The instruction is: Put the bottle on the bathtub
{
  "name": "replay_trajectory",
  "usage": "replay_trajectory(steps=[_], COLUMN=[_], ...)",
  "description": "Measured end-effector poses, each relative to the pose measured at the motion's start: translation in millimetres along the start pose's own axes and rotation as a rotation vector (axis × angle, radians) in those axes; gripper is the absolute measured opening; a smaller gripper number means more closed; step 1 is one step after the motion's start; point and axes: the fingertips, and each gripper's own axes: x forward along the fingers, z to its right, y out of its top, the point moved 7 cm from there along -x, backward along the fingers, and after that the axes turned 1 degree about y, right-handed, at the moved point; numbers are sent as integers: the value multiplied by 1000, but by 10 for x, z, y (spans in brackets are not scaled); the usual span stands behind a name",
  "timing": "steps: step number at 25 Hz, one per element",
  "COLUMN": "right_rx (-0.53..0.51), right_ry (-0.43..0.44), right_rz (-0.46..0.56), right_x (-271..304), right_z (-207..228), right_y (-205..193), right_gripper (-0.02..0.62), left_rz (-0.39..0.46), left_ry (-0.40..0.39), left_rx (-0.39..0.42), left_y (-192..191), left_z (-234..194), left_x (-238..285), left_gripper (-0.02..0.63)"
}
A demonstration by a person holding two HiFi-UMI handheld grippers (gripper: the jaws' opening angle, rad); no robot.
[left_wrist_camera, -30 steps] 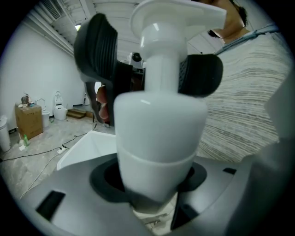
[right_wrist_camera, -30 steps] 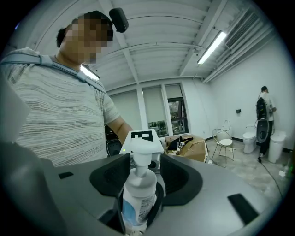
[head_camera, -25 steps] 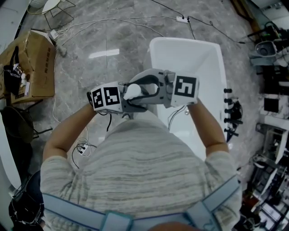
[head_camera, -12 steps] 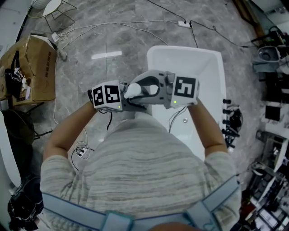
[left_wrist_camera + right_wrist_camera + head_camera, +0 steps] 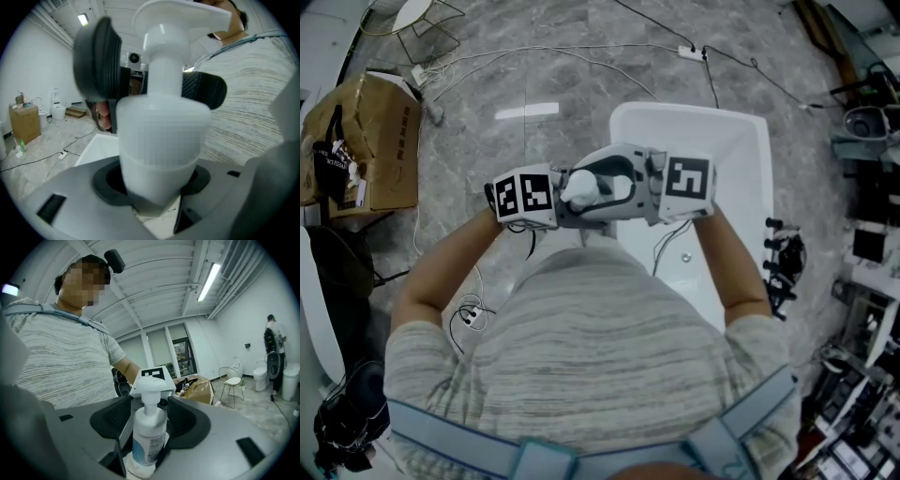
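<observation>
Bathtub [image 5: 741, 141] waits below. Left gripper [image 5: 157, 178] clenches the bottle [image 5: 581, 187], carrying it in the air above the tub's near left rim. Right gripper [image 5: 149, 416] jaws have just been opening, bottle between them unpressed, probably a handoff.

Upright white pump bottle [image 5: 149, 432] — near bathtub [image 5: 733, 141]

Cardboard box [image 5: 382, 141] left, wire chair [image 5: 411, 11] beyond (marble floor [image 5: 534, 84]).
</observation>
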Motion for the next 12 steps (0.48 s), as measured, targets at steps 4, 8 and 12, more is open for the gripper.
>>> replay_trajectory(steps=[4, 8, 12], right_rx=[-14, -12, -28], right_ry=[-54, -83, -116], right_rz=[-101, -137, -119], right_x=[80, 152, 84], right_z=[279, 632, 992], right_y=[-42, -38, 46], right_gripper=[219, 219, 219], left_rz=[8, -16, -16], left_ry=[-14, -37, -47], left_rx=[8, 27, 55], left_y=[-79, -157, -78], left_z=[-206, -538, -895], left_x=[-213, -400, -571], left_gripper=[249, 249, 249])
